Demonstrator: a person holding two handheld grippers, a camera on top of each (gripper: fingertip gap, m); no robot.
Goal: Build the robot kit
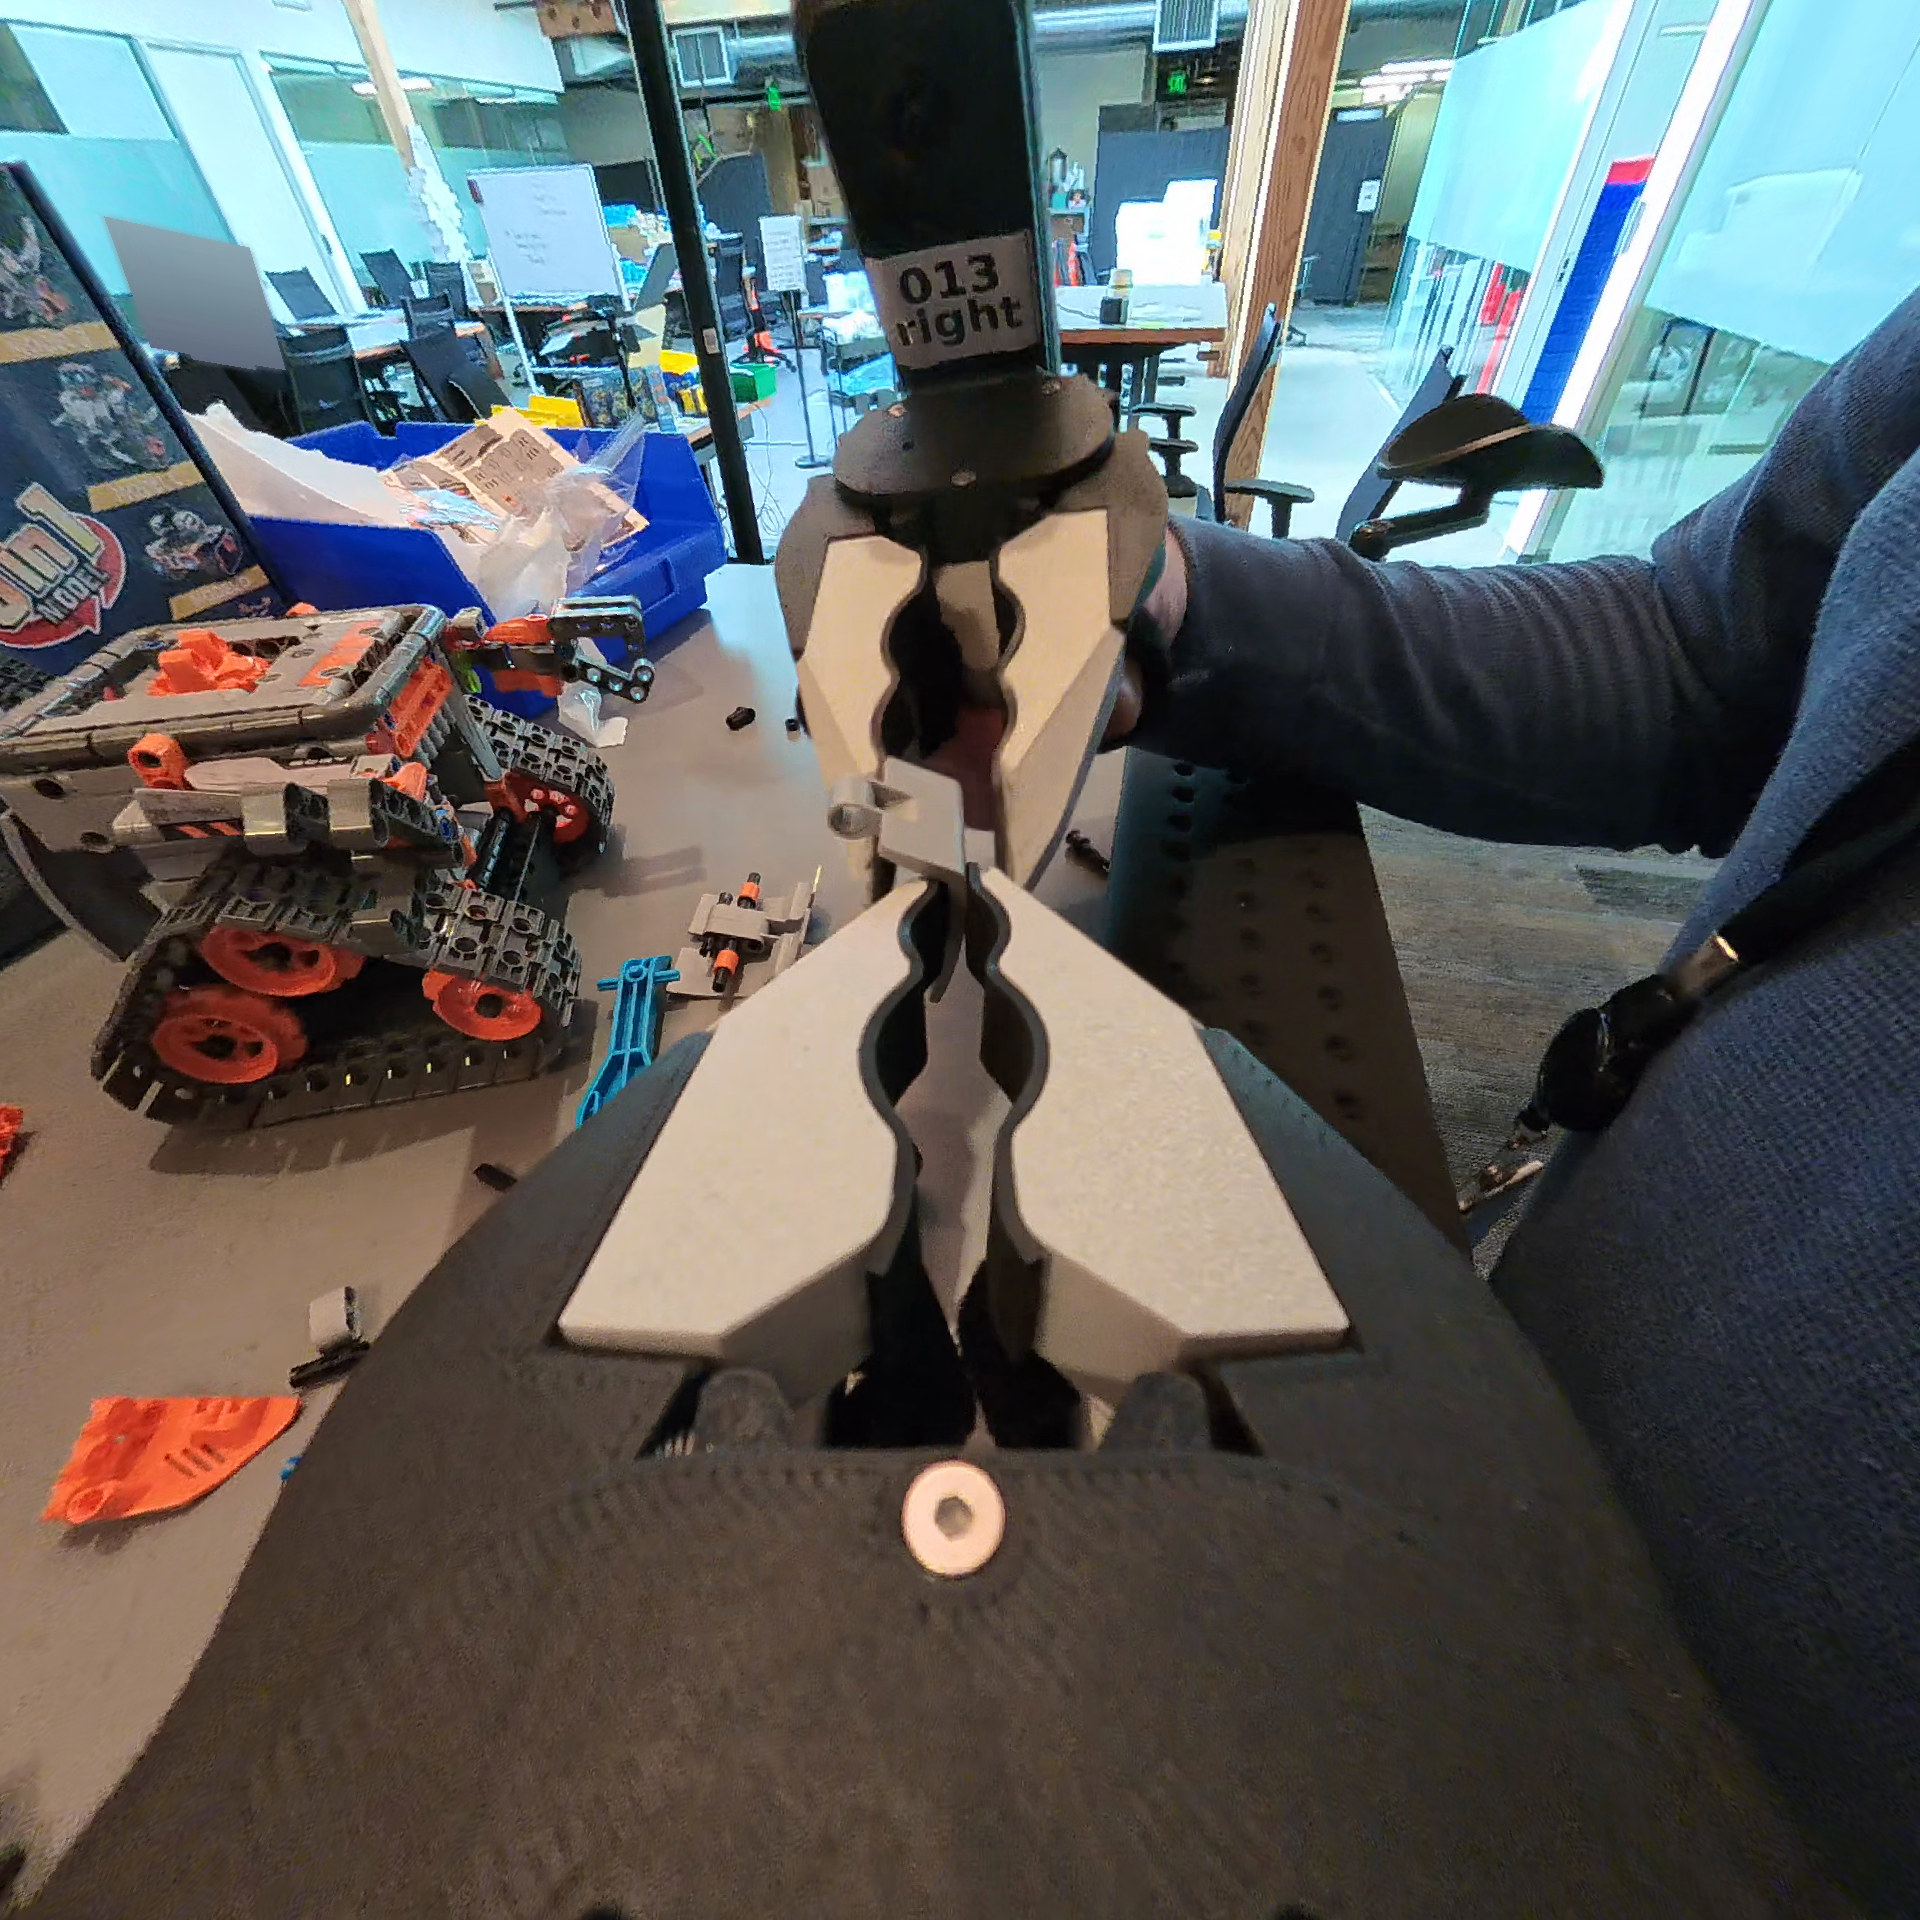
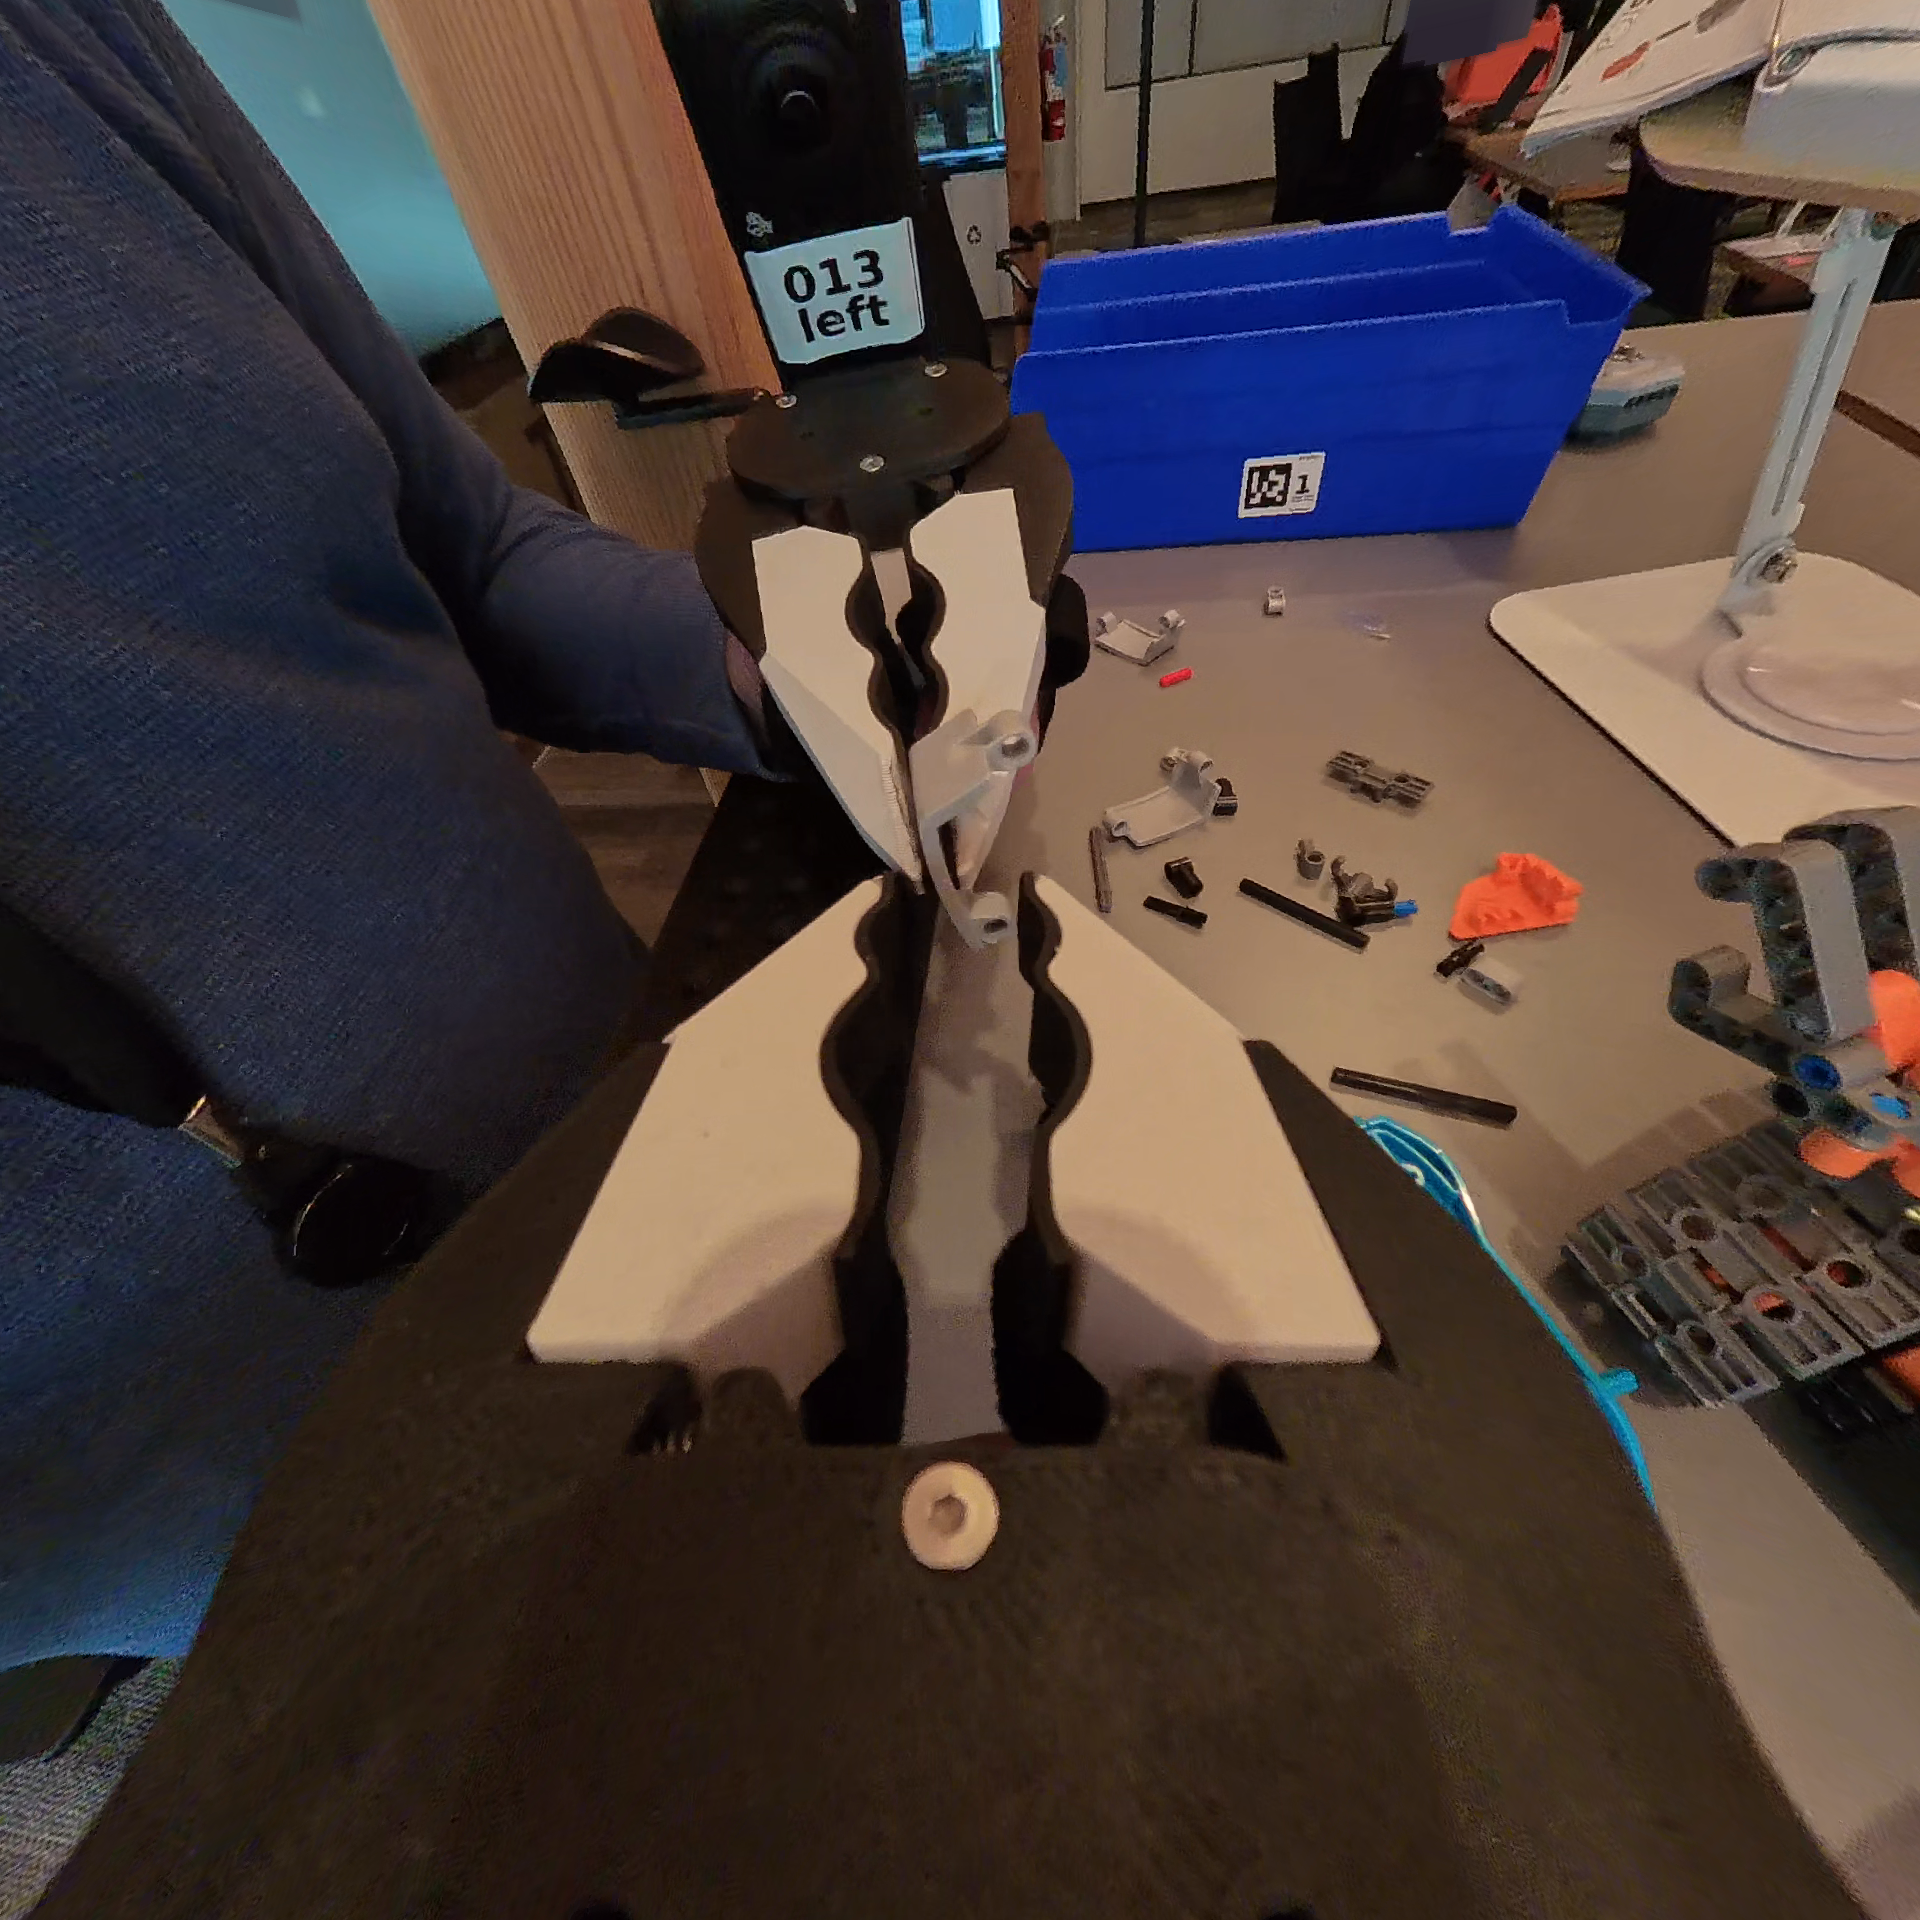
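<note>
while the left gripper pinches a flat grey plastic building-toy panel with a pin hole, the right gripper, its fingers parted, faces it tip to tip with the panel's lower end between them. both hang above the grey table, beside an orange-and-grey tracked toy vehicle and a blue plastic bin.
</note>
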